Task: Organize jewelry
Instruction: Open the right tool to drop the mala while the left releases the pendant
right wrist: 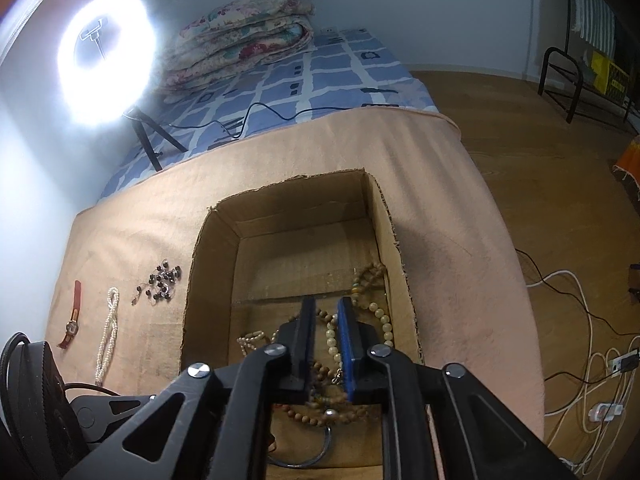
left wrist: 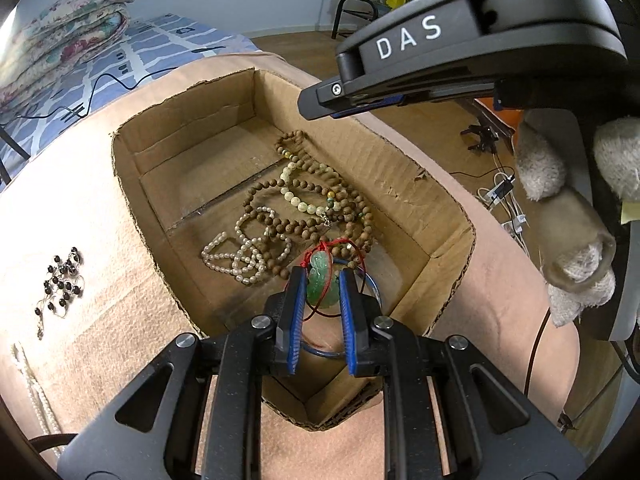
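My left gripper [left wrist: 322, 282] is shut on a green jade pendant [left wrist: 320, 280] with a red cord, held low over the near end of an open cardboard box [left wrist: 404, 188]. In the box lie a long brown wooden bead necklace [left wrist: 308, 184], a pale bead bracelet [left wrist: 297, 201] and a pearl strand [left wrist: 240, 256]. My right gripper [right wrist: 326, 308] hovers above the box [right wrist: 208, 280] with its jaws slightly apart and nothing pinched; the pale beads [right wrist: 332, 338] show through the gap. From the left wrist view the right gripper [left wrist: 312, 102] hangs over the box's far right wall.
On the tan cloth left of the box lie a black bead piece [right wrist: 162, 280], a pearl necklace [right wrist: 108, 332] and a red-strap watch [right wrist: 72, 320]. A ring light [right wrist: 106, 56] and folded quilt [right wrist: 244, 36] stand behind. A plush toy [left wrist: 560, 184] sits right; cables [right wrist: 592, 360] cross the floor.
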`<state>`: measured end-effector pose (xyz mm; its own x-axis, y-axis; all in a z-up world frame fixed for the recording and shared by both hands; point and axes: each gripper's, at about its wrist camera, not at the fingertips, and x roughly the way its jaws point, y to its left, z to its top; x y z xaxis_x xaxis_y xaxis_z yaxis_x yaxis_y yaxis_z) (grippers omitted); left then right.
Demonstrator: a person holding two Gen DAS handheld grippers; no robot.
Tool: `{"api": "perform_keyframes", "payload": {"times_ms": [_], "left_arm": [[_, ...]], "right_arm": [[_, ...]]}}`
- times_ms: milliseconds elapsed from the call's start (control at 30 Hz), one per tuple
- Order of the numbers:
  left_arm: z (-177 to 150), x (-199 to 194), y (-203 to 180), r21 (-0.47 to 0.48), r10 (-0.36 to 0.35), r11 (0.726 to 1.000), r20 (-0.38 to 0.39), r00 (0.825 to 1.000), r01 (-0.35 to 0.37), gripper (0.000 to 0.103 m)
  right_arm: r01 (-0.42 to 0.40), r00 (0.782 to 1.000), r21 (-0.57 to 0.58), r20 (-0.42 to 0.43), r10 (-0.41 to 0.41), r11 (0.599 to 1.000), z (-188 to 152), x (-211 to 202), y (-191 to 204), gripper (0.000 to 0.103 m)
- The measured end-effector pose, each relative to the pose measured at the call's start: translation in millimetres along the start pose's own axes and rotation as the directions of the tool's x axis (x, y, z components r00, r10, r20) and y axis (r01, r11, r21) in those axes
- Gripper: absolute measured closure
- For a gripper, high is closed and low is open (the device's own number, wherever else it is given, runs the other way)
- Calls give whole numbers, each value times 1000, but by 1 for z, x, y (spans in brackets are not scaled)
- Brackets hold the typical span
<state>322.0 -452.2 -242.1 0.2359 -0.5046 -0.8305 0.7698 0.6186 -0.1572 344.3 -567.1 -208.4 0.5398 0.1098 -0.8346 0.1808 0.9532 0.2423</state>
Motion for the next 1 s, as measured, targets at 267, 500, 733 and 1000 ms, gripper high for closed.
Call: {"api": "perform_keyframes", "payload": {"times_ms": [267,500,733,1000], "left_arm": [[-2,-4,3,-19,-3,1000,-5,1000,2,87],[-4,-23,3,-32,-12,999,17,1000,13,65],[-11,-53,9,-43,-11,999,45,999,13,65],[-41,-112,39,-88,9,996,105,994,0,65]], "right_arm": [[9,1000,-6,9,-9,1000,0,-5,3,69],[39,997,17,59,-40,999,0,-26,3,36],[57,993,18,102,-59,998,-1,-50,14,25],[26,988,0,153,-26,1000,-10,-79,37,20]]}}
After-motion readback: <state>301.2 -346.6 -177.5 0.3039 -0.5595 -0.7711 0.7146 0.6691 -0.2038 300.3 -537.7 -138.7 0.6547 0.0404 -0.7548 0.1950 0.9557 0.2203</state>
